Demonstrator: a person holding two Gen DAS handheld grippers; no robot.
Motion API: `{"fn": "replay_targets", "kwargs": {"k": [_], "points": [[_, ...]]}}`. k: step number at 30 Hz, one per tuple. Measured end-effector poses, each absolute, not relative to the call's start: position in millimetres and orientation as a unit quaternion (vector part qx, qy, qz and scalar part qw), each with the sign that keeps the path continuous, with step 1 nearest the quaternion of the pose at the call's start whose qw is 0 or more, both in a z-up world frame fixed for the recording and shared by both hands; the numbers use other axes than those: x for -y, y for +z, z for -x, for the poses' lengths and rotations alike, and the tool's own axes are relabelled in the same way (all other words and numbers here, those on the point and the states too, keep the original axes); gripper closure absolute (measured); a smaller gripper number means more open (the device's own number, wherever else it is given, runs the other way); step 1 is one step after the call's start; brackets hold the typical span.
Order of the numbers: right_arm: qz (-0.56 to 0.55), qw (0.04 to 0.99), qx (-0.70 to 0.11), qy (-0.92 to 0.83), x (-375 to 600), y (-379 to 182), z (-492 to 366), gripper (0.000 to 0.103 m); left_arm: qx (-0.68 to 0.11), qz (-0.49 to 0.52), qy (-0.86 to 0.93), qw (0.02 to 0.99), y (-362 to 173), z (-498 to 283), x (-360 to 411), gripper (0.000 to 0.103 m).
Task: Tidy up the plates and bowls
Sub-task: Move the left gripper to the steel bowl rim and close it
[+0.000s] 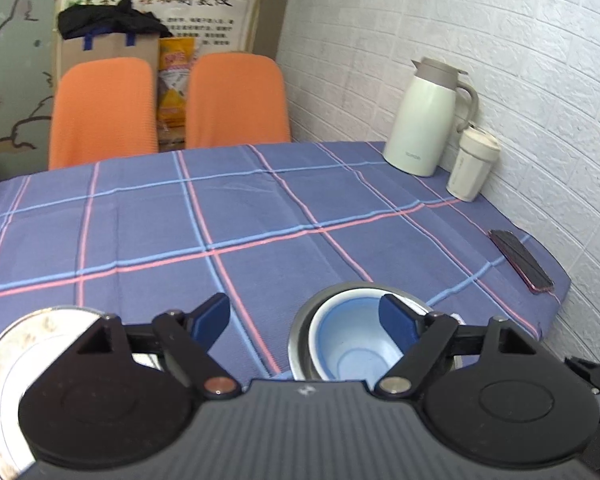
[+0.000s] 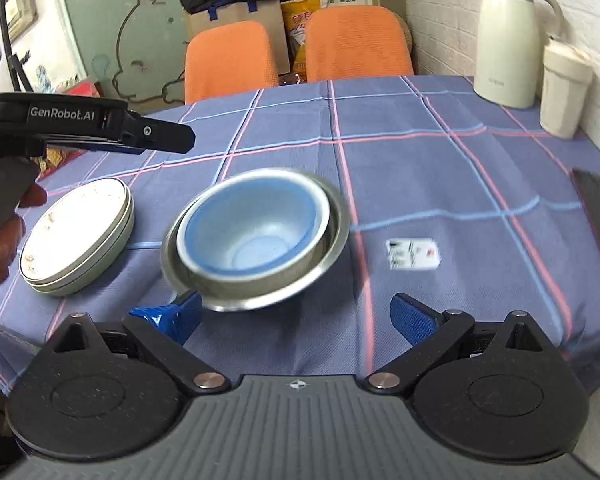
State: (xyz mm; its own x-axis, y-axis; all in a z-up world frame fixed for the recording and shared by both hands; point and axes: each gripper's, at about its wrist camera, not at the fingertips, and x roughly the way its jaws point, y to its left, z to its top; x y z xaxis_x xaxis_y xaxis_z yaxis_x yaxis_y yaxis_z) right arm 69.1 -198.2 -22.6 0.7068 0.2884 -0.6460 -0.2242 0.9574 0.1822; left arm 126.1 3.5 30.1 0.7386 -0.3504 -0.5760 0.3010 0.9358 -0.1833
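Observation:
A blue bowl [image 2: 252, 224] sits nested inside a steel bowl [image 2: 324, 264] on the checked tablecloth. Left of them is a stack of white plates [image 2: 76, 236]. My right gripper [image 2: 296, 312] is open just in front of the steel bowl's near rim, with nothing between its fingers. In the left wrist view my left gripper [image 1: 304, 316] is also open and empty. Its right finger [image 1: 396, 316] hangs over the blue bowl [image 1: 352, 348], and the plates [image 1: 4, 360] lie under its left side. From the right wrist view, the left gripper [image 2: 172, 140] hovers above the plates, held by a hand [image 2: 4, 232].
A cream thermos jug [image 2: 508, 40] and a lidded cup [image 2: 564, 88] stand at the back right by the brick wall. A phone [image 2: 596, 216] lies near the right edge and a small card [image 2: 412, 254] right of the bowls. Two orange chairs [image 1: 168, 104] stand behind the table.

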Motion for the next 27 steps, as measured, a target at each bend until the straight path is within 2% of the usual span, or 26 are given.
{"fn": "replay_targets", "kwargs": {"k": [2, 5, 15, 27], "points": [[-0.064, 0.929, -0.341, 0.128, 199.4, -24.8, -61.4, 0.015, -0.311, 0.044, -0.160, 0.936, 28.0, -120.6, -6.0, 0.019], [-0.099, 0.937, -0.317, 0.106, 201.7, -25.4, -56.4, 0.015, -0.308, 0.035, -0.143, 0.940, 25.7, -114.3, -6.0, 0.011], [-0.172, 0.927, -0.323, 0.081, 209.2, -26.7, -85.5, 0.014, -0.317, 0.023, -0.115, 0.941, 18.5, -113.2, -0.9, 0.011], [-0.162, 0.929, -0.331, 0.040, 199.0, -18.3, -87.9, 0.014, -0.315, 0.011, -0.095, 0.944, 16.6, -93.9, 3.8, 0.011]]}}
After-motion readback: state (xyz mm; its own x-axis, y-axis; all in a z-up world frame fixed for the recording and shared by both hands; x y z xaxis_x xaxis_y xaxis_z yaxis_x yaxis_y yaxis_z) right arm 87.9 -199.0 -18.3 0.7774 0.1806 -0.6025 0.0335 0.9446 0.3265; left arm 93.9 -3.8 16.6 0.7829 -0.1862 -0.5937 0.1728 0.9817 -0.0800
